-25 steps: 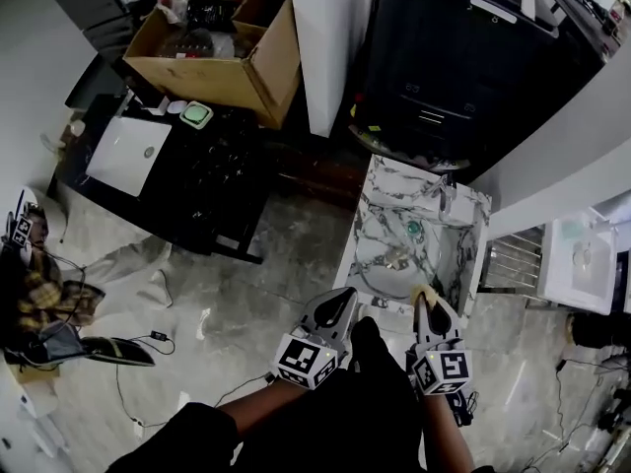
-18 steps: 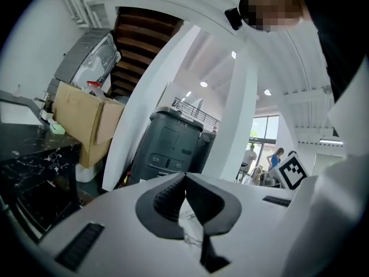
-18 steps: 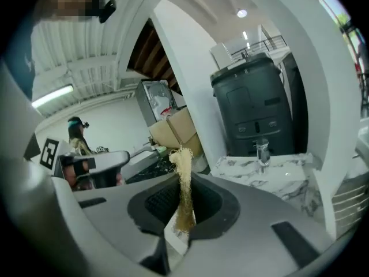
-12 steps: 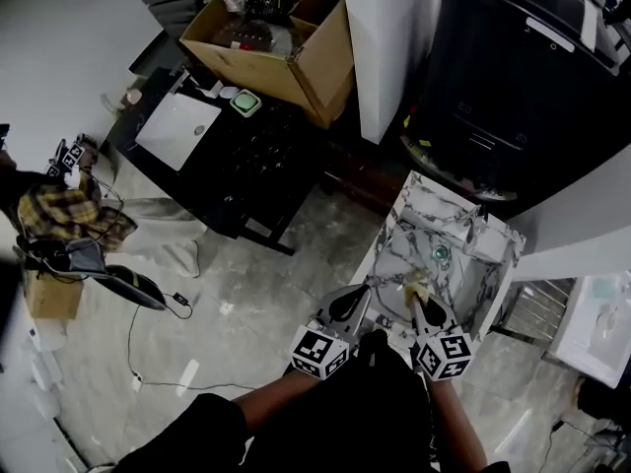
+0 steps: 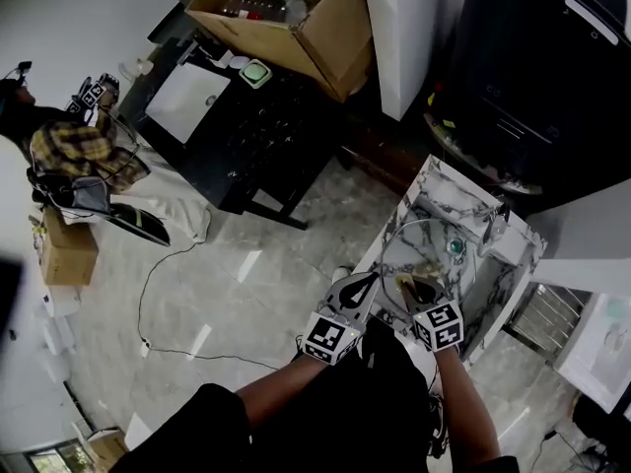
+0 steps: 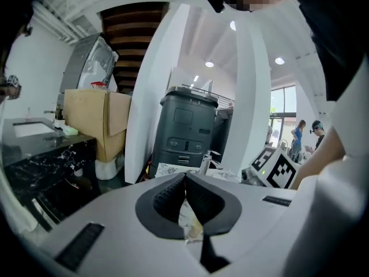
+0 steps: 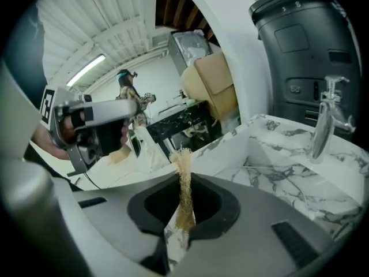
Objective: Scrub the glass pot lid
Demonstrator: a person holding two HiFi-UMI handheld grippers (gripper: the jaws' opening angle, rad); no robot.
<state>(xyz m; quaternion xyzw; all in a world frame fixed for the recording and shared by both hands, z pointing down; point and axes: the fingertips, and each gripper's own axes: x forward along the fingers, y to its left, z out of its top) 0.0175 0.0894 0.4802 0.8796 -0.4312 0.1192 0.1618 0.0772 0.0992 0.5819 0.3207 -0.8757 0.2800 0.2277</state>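
The glass pot lid (image 5: 422,254) lies flat in the marble sink (image 5: 434,197), a clear round disc that is hard to make out. My right gripper (image 5: 408,286) hangs over the sink's near rim, shut on a tan fibrous scrubber (image 7: 184,180) that sticks up past the jaws. My left gripper (image 5: 363,286) is beside it on the left, over the sink's near edge, its jaws closed tip to tip with nothing between them (image 6: 185,179). Neither gripper touches the lid.
A chrome faucet (image 7: 324,117) stands at the sink's far side, with a teal drain (image 5: 455,247) in the basin. Behind are a dark grey bin (image 5: 532,77), a white pillar (image 5: 414,28), a cardboard box (image 5: 286,18) and a black counter (image 5: 246,126). A person (image 5: 79,151) is at far left.
The head view has swung, so the sink sits higher and further right. Both grippers stay at the sink's near rim, the right one still holding the scrubber.
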